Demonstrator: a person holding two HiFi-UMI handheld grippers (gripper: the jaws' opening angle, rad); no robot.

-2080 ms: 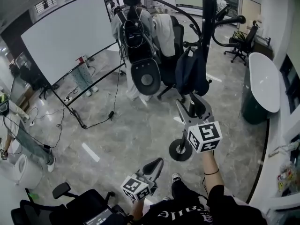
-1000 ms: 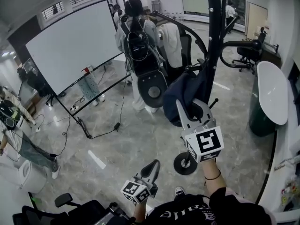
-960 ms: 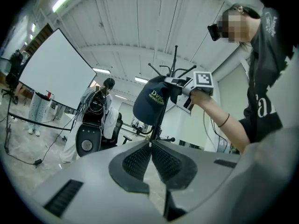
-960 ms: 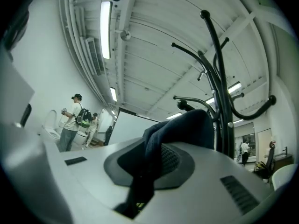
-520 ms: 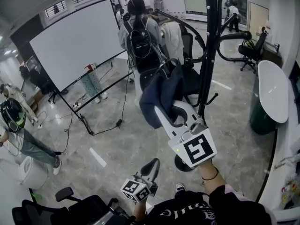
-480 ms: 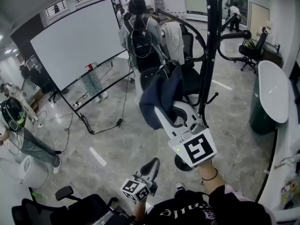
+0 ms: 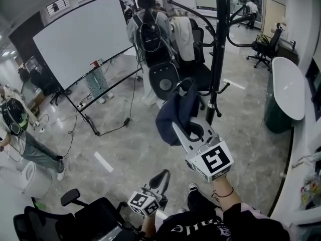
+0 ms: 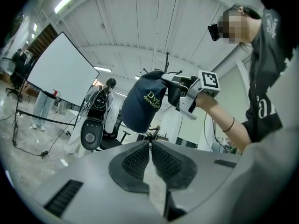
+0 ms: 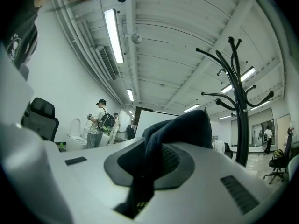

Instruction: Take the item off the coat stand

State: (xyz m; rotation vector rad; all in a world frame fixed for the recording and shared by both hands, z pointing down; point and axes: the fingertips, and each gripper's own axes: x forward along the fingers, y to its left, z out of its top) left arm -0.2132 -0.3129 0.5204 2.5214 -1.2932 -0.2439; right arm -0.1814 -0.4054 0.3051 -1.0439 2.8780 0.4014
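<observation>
A navy cap (image 7: 176,115) hangs in the air, clear of the black coat stand (image 7: 217,54), with my right gripper (image 7: 186,130) shut on its brim. In the right gripper view the cap's dark cloth (image 9: 180,127) is pinched between the jaws, and the coat stand (image 9: 239,101) rises to the right. The left gripper view shows the cap (image 8: 143,101) held up by the right gripper (image 8: 174,88). My left gripper (image 7: 164,176) is low near my body, its jaws together with nothing in them (image 8: 150,150).
A person with a black backpack (image 7: 148,39) stands beyond the stand by office chairs (image 7: 193,59). A large whiteboard (image 7: 80,34) on a wheeled frame stands at the left. A white-topped counter (image 7: 287,87) runs along the right. A black chair (image 7: 80,220) is near my feet.
The right gripper has carried the cap off the stand's hook and drawn it back toward me and lower. The left gripper has stayed where it was.
</observation>
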